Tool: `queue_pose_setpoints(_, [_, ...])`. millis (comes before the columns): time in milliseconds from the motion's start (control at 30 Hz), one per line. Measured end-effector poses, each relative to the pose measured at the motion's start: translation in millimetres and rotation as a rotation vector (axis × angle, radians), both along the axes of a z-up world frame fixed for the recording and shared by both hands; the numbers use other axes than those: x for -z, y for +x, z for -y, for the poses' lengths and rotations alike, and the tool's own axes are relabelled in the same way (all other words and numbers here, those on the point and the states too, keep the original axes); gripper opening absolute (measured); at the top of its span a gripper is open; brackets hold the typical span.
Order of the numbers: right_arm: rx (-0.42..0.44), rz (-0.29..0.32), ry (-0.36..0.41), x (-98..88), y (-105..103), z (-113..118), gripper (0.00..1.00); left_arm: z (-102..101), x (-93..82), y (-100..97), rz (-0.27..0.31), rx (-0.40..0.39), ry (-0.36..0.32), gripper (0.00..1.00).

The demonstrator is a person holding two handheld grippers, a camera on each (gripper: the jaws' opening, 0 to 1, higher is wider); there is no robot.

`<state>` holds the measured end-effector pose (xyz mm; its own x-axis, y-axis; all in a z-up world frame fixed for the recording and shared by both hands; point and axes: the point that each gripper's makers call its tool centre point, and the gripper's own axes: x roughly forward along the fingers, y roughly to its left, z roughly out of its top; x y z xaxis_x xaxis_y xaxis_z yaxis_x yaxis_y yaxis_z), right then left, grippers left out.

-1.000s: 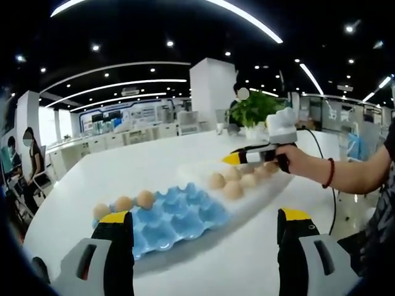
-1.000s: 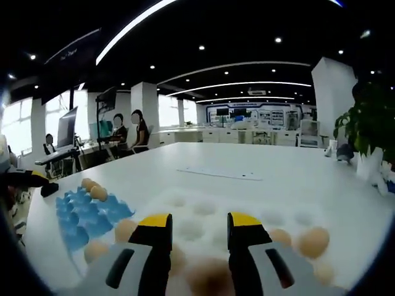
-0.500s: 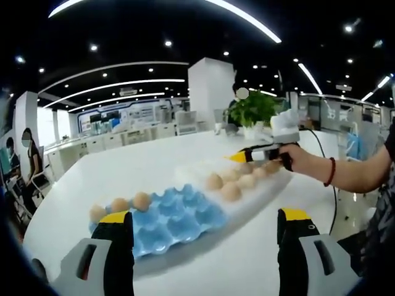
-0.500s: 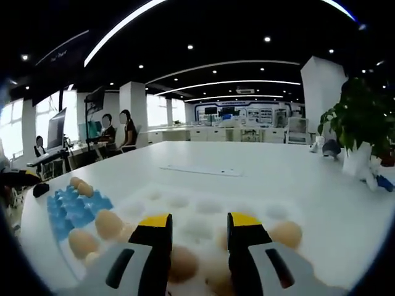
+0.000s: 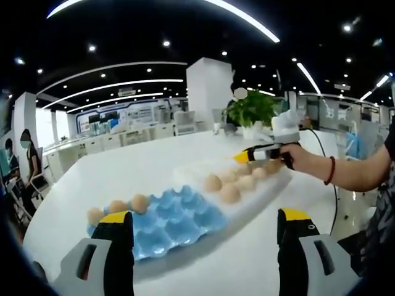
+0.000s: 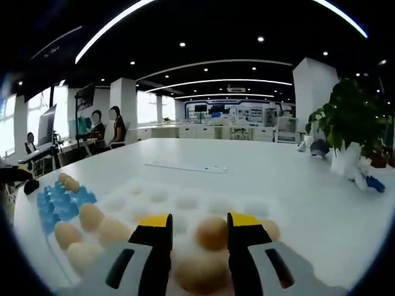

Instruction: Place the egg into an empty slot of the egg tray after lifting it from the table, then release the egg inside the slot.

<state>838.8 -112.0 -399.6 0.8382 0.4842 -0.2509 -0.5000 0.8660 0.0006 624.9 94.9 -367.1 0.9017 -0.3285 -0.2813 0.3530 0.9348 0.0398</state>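
A blue egg tray (image 5: 176, 219) lies on the white table with three eggs (image 5: 117, 206) along its far left row. Beside it a white tray (image 5: 191, 174) holds several eggs (image 5: 230, 193). My left gripper (image 5: 206, 216) hangs wide open in front of the blue tray with nothing between its jaws. A hand holds my right gripper (image 5: 242, 158) low over the white tray's far end. In the right gripper view that gripper (image 6: 199, 221) stands open, and one egg (image 6: 212, 233) sits in a slot just beyond the gap. A nearer egg (image 6: 200, 272) lies under the jaws.
More eggs (image 6: 91, 216) fill the white tray's (image 6: 185, 202) left side; the blue tray (image 6: 58, 200) lies beyond. A potted plant (image 6: 349, 123) stands at the table's right edge, a flat strip (image 6: 179, 166) lies mid-table, and people (image 6: 105, 126) sit at desks far left.
The right gripper has shifted along the white tray; an egg now lies centred just past its jaws. Its jaw gap is unchanged. The left gripper has hardly moved.
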Motion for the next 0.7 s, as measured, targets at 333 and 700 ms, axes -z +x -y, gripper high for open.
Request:
queue_pose_setpoints(333, [0.032, -0.045, -0.027, 8.3, 7.9, 2.7, 0.36, -2.2, -0.2, -0.1, 0.000, -0.002, 0.000, 0.99])
queue_pose_setpoints(700, [0.118, -0.089, -0.110, 17.2, 11.4, 6.1, 0.31, -7.5, 3.9, -1.2, -0.010, -0.011, -0.004, 0.99])
